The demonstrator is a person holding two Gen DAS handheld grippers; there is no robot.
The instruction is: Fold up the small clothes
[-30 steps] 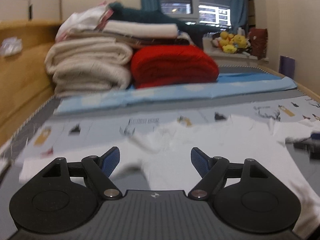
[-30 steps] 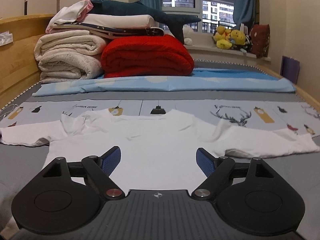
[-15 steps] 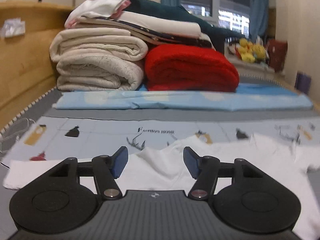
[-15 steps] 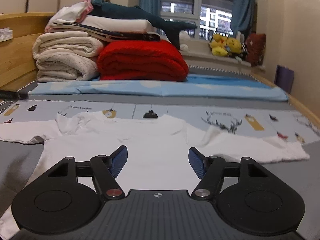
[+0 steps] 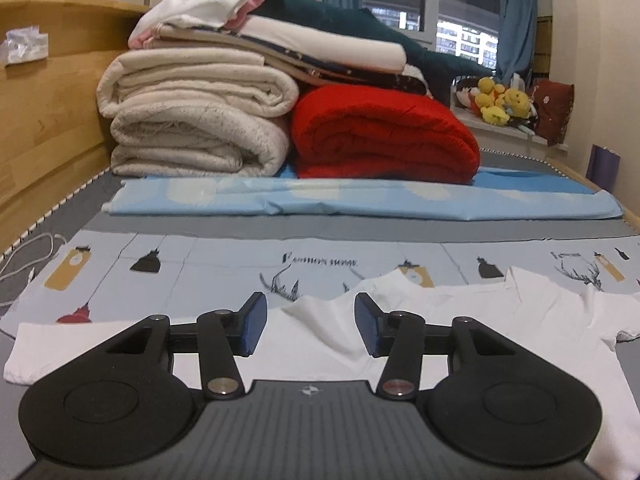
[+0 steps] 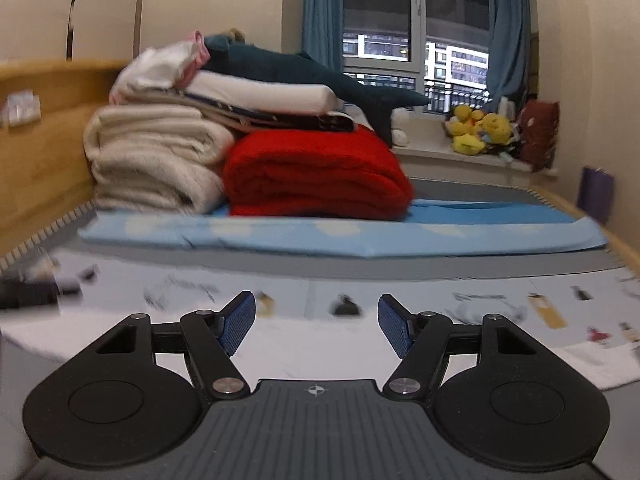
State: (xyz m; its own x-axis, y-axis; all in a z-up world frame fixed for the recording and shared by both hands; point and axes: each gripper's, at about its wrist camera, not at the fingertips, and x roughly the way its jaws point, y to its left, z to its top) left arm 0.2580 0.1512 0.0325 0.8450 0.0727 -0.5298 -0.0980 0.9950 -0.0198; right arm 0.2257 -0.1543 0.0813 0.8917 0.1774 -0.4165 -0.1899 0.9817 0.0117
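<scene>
A bed (image 5: 56, 216) carries a printed sheet (image 5: 224, 264), a white shirt (image 5: 500, 316) spread flat, a blue cloth (image 5: 360, 200), and stacked folded blankets (image 5: 192, 120).

Both my grippers are sitting level, jaws parted.
I'm holding the left gripper (image 5: 306, 324) moderately spread and the right gripper (image 6: 316, 322) spread wider, nothing between either pair of blue pads.
</scene>
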